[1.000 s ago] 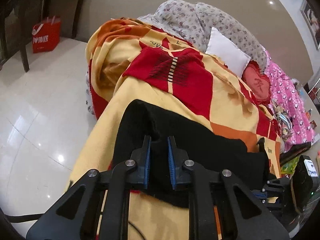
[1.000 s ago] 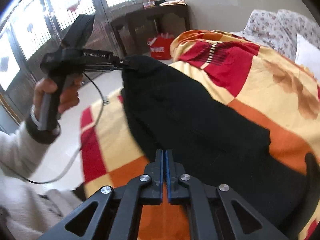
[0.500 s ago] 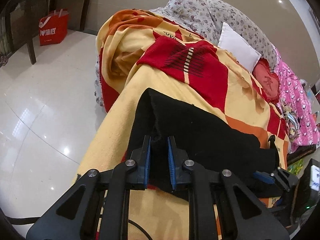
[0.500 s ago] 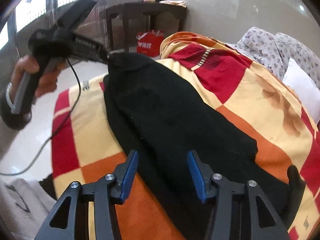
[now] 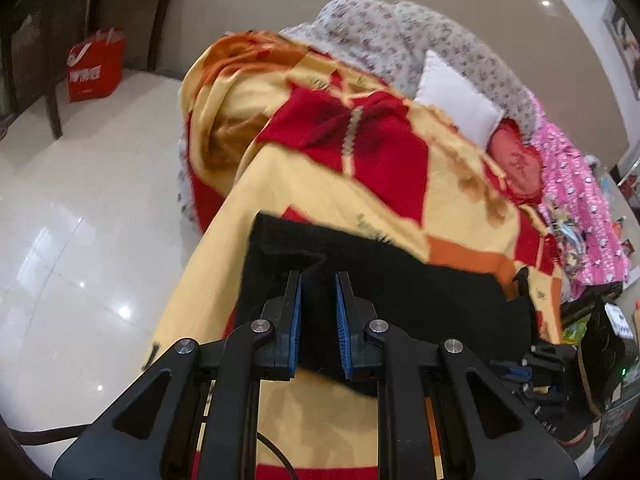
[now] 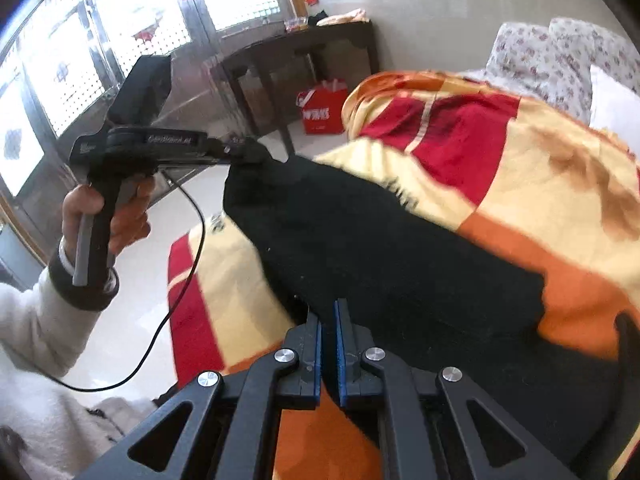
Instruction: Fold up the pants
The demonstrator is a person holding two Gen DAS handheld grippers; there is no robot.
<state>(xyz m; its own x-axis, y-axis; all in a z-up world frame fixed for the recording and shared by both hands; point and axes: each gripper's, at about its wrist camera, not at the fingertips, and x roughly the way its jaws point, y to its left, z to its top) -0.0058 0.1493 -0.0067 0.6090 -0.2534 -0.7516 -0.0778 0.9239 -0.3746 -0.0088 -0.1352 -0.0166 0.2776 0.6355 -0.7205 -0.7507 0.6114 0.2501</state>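
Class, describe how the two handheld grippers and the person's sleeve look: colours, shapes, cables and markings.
Both grippers are black with angular linkage arms, silver pivot bolts and blue ribbed pads inside the fingers. The left gripper, seen from the right wrist view, has a pistol-style handle with a grey trigger, pale lettering too blurred to read, and a thin black cable. The sleeve is fuzzy white with a dark cuff.

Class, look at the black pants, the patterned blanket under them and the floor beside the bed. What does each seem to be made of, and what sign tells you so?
Black pants: soft matte cloth, perhaps knit or fleece; it drapes and shows no shine.
Blanket: thick fuzzy fabric, probably fleece or wool blend; its folds are soft and its surface is napped.
Floor: polished tile, glossy; it shows lamp reflections and faint joint lines.
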